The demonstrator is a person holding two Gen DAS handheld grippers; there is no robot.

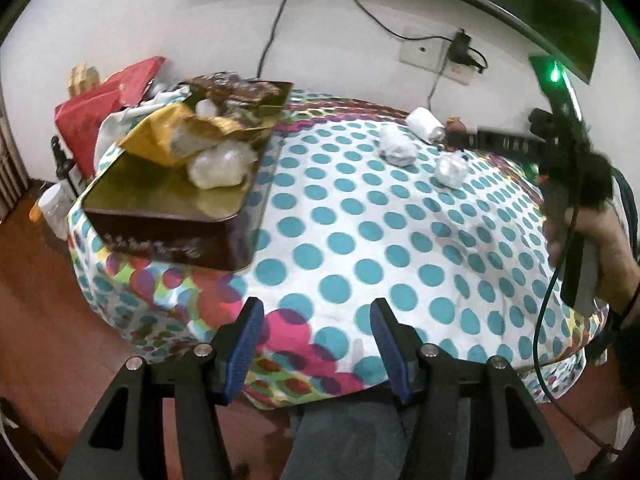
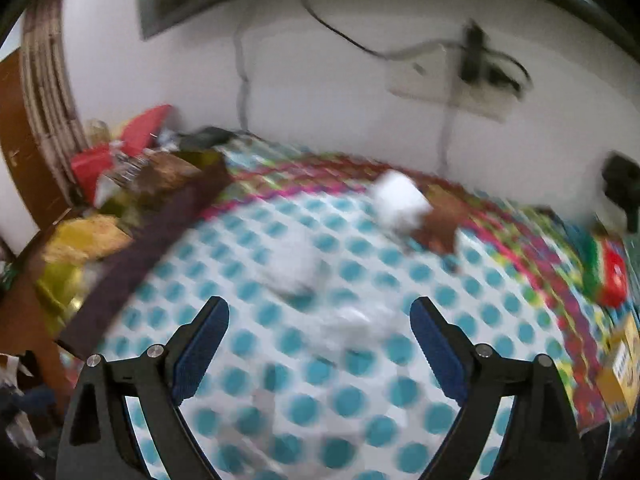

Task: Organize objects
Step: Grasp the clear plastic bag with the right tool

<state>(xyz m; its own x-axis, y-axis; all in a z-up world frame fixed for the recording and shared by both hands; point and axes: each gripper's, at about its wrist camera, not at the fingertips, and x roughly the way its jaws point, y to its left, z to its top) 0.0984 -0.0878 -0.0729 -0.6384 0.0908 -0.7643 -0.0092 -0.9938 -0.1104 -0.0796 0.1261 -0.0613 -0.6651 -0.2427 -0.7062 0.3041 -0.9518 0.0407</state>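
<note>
Both grippers (image 1: 316, 336) (image 2: 320, 344) agape; nothing held.

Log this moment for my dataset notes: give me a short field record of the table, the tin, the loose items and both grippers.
surface: table under a polka-dot cloth
tin: open, at the table's left edge, holding a gold wrapper and clear plastic wads
loose items: two crumpled white wads and a white roll, far side of the cloth
left gripper: open, empty, over the near edge
right gripper: open, empty, nearest wad just ahead of its fingers
image quality: right wrist view blurred
</note>
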